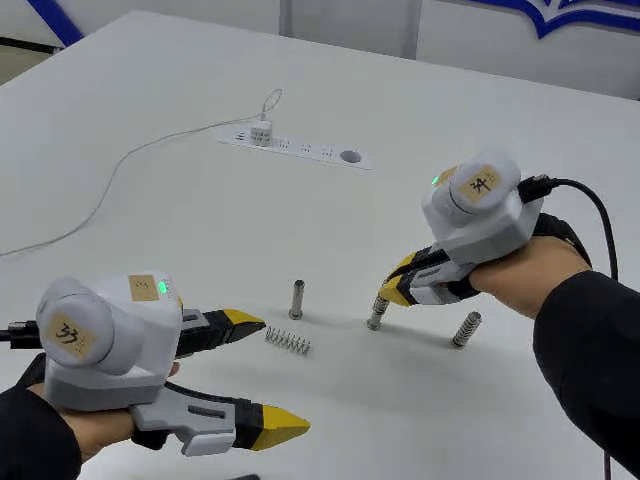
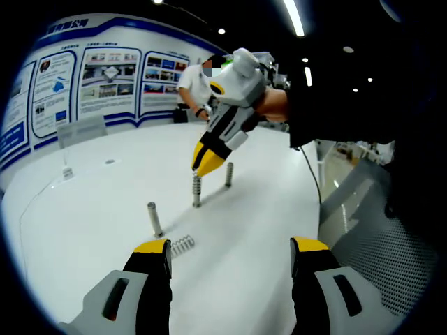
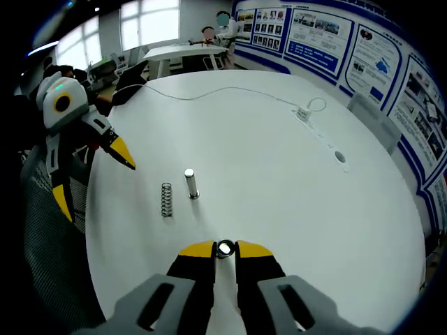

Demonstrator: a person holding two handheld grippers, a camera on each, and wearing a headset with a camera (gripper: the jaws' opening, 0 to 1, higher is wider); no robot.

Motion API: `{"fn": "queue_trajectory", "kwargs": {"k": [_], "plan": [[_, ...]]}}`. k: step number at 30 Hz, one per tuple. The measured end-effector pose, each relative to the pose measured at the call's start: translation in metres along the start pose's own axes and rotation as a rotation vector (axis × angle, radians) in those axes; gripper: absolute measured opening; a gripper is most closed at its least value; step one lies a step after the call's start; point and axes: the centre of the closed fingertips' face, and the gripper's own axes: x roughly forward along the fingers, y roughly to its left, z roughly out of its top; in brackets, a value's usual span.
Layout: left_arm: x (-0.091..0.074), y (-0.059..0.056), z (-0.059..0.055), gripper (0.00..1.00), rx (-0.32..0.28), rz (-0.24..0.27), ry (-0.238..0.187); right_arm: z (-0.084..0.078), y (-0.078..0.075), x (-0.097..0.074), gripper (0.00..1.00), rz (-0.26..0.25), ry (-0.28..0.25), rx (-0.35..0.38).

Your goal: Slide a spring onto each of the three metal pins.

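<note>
Beside the bare pin (image 1: 297, 299), the right gripper (image 1: 388, 294), jaws pinched on the middle pin (image 3: 225, 248), should press its spring (image 1: 377, 313) straight down, while the left gripper (image 1: 283, 375) waits with jaws spread.

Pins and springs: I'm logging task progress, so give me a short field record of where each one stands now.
bare pin: upright, no spring on it
middle pin: spring on it
right gripper: jaws closed at the middle pin's top
end pin: spring on it, standing free of both grippers
loose spring: lying flat on the table, near the bare pin
left gripper: open, holding nothing
remaining: the bare pin needs a spring
</note>
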Motion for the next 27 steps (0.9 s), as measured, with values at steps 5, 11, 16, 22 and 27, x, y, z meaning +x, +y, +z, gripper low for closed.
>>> {"fn": "queue_trajectory", "kwargs": {"k": [5,11,16,22,27], "plan": [[0.0,0.0,0.0,0.71,-0.001,0.001,0.0,-0.005,-0.001,0.009,0.12,0.009,0.014,0.007],[-0.001,0.001,0.001,0.71,-0.002,0.004,-0.002,-0.01,-0.002,0.016,0.12,0.015,0.027,0.011],[-0.001,0.001,0.0,0.71,-0.002,0.004,-0.003,-0.013,-0.002,0.019,0.12,0.016,0.031,0.016],[-0.001,0.001,0.0,0.71,-0.001,0.004,-0.004,-0.018,-0.001,0.02,0.13,0.017,0.037,0.024],[-0.001,0.001,0.0,0.71,0.001,0.002,-0.003,-0.026,0.001,0.019,0.13,0.017,0.044,0.038]]}}
